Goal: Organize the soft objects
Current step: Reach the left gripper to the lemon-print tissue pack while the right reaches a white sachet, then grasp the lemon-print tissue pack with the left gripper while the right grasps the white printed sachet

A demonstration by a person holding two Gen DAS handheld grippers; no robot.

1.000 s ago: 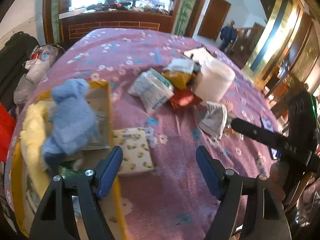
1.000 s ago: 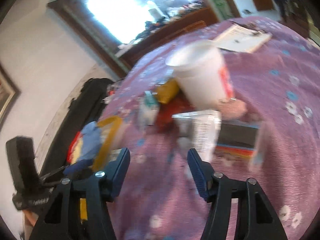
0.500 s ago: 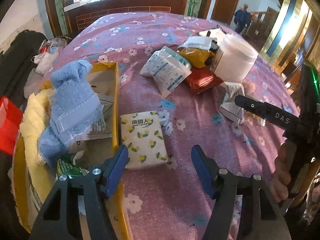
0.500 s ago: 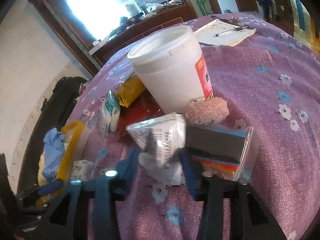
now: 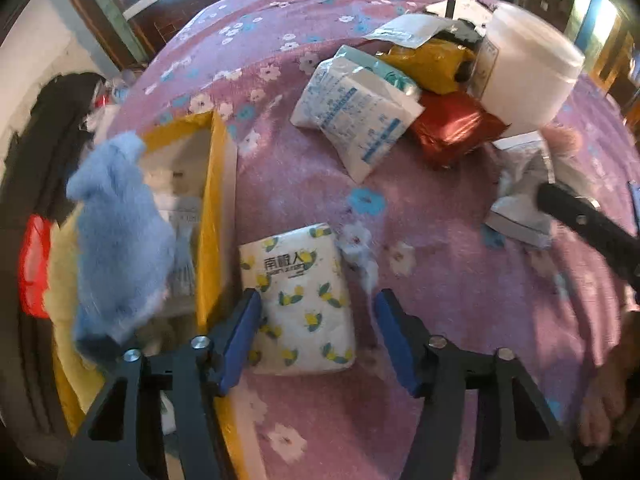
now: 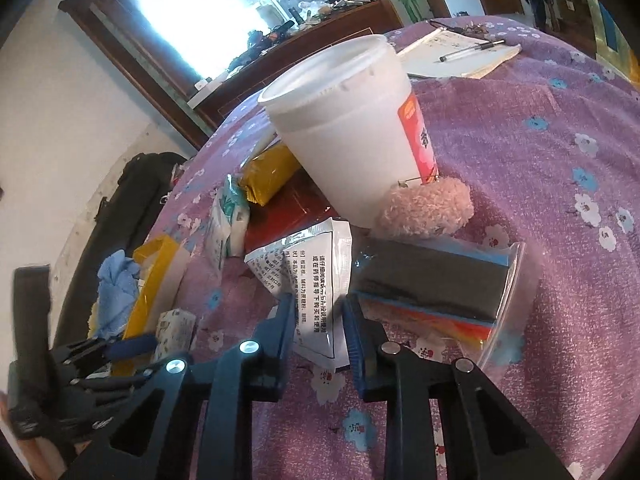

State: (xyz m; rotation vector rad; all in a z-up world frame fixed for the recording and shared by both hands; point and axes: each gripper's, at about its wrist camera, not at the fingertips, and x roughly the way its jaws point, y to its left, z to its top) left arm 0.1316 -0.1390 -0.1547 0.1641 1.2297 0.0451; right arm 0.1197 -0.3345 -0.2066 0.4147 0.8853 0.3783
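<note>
Surface: purple floral desk (image 5: 312, 432).
Left gripper (image 5: 316, 320): jaws apart, straddling tissue pack (image 5: 298, 300) beside yellow box (image 5: 214, 216).
Right gripper (image 6: 318, 320): jaws pinching silver sachet (image 6: 310, 276).

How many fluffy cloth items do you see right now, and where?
3. A blue cloth lies in the yellow box, a pale yellow cloth sits under it, and a pink puff lies beside the white tub. The box may hide more.

Your left gripper (image 5: 316, 312) had open cloth to its right — the yellow box wall (image 5: 212, 216) crowded its left. Your right gripper (image 6: 318, 312) faced the white tub (image 6: 344, 128) and plastic case (image 6: 432, 284) — no way through.
</note>
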